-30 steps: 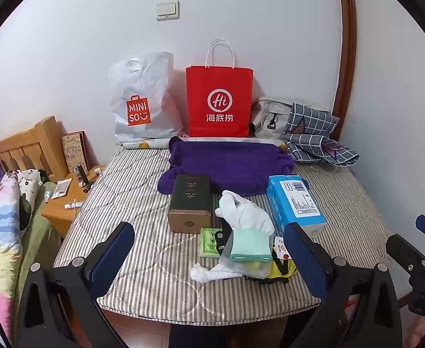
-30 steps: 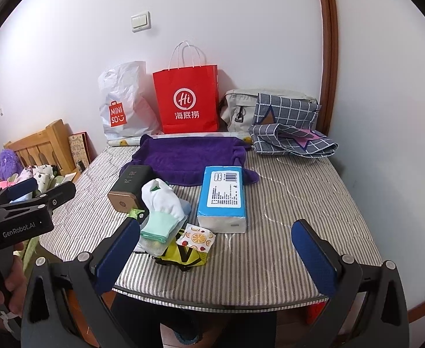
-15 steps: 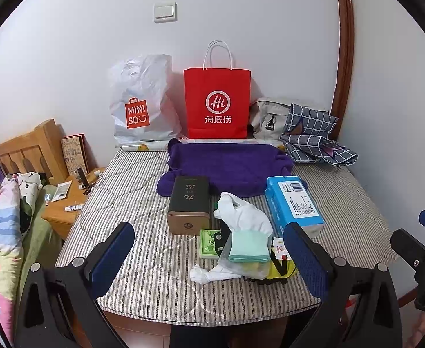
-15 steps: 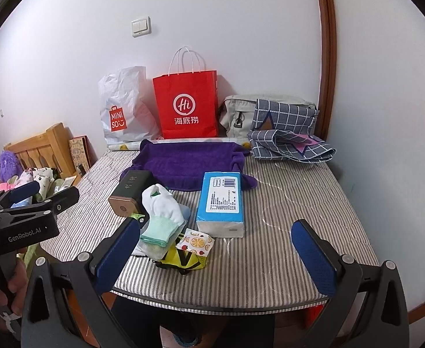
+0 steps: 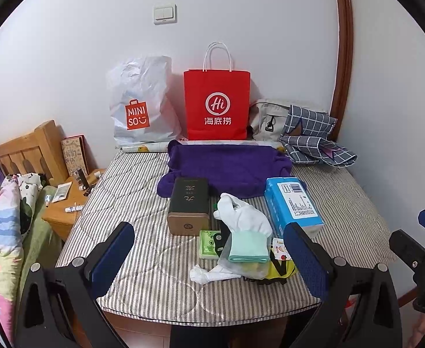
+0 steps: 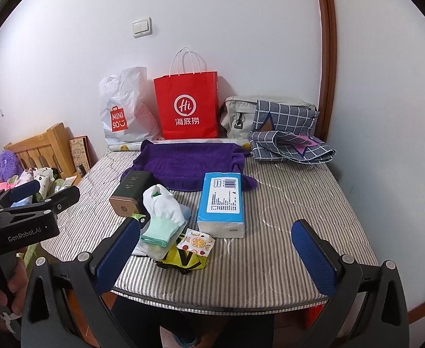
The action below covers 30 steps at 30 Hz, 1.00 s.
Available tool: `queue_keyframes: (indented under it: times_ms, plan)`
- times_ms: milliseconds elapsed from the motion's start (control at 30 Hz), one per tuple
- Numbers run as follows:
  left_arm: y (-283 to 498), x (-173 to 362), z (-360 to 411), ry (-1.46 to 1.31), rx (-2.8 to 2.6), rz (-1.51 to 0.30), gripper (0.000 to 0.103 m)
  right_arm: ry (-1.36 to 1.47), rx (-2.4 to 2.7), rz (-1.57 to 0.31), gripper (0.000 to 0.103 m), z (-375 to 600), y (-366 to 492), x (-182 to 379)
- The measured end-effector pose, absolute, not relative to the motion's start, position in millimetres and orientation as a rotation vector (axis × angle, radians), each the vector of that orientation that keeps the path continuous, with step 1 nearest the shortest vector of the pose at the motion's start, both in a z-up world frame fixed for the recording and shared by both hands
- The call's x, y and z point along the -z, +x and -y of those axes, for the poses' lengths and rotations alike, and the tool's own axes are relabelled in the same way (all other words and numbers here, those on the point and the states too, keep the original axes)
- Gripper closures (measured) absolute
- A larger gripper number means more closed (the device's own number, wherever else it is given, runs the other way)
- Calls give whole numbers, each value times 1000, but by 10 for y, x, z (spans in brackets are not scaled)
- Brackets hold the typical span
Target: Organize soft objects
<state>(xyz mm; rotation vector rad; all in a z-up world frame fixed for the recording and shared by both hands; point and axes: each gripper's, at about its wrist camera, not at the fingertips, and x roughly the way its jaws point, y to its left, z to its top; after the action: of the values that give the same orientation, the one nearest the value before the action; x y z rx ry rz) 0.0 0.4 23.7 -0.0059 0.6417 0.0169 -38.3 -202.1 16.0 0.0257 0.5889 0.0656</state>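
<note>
Both grippers hang wide-spread and empty short of the table edge, left gripper (image 5: 209, 258) and right gripper (image 6: 215, 255), nothing pinched.

The white glove (image 5: 242, 220), limp and crumpled with a pale green cuff, lies on a small heap near the front edge of the striped table (image 6: 285, 232), just beside the blue tissue pack (image 6: 222, 203) and touching the dark tin (image 5: 188, 207). Behind it a purple towel (image 6: 189, 159) is spread flat. A risk, as I judge it: a grab at the glove could catch the clear bag and yellow wrapper (image 6: 187, 258) beneath and drag them off the edge, since the cloth gives no firm hold.
</note>
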Motion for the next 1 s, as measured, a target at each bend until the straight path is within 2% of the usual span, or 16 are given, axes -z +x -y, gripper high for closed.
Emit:
queue_keyframes:
  times_ms: [433, 767, 867, 933, 1000]
  plan:
    - [26, -211, -3, -8, -19, -653, 0, 21, -79, -590, 1, 1984, -366, -133]
    - [360, 247, -197, -40, -39, -750, 0, 39, -86, -696, 1, 2021, 41, 357]
    - [485, 453, -267, -52, -48, -796, 0, 39, -92, -735, 7, 2012, 182, 559]
    - [552, 573, -310, -58, -53, -826, 0, 55, -113, -790, 19, 2003, 342, 754]
    - [619, 677, -347, -61, -55, -854, 0, 75, -134, -833, 22, 1988, 458, 892]
